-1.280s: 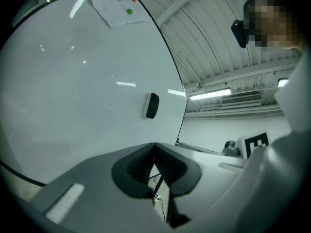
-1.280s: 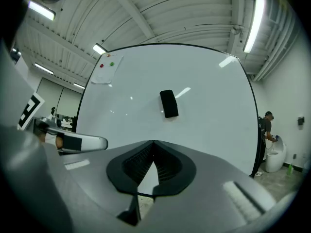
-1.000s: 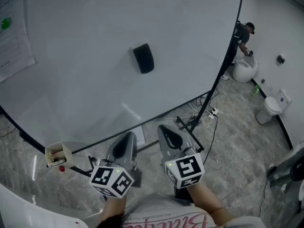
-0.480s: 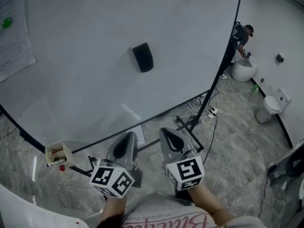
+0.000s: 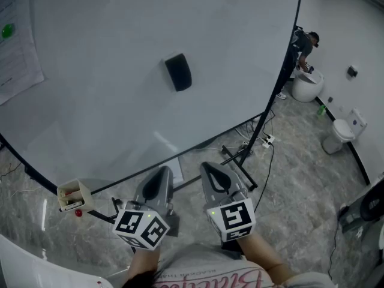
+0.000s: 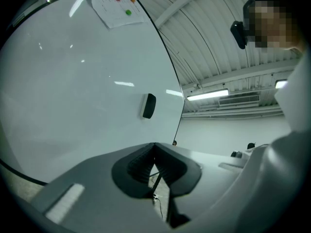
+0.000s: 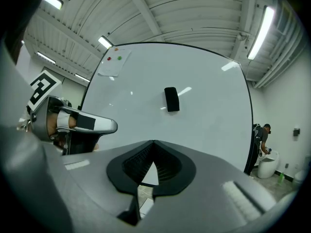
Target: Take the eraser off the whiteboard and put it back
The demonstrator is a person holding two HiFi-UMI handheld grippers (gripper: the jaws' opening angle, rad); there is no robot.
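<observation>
A black eraser clings upright to the middle of the big whiteboard; it also shows as the eraser in the left gripper view and the eraser in the right gripper view. Both grippers hang side by side below the board's lower edge, well short of the eraser. My left gripper is shut with nothing in it, tips meeting at the left gripper. My right gripper is also shut and empty, seen as the right gripper.
A small marker tray hangs at the board's lower left corner. Papers with red and green magnets sit at the board's upper left. The board's black stand and cables lie on the marble floor. A person bends over white fixtures at far right.
The head view has drifted slightly, so the board and eraser sit a touch further left. Both grippers stay shut and in place.
</observation>
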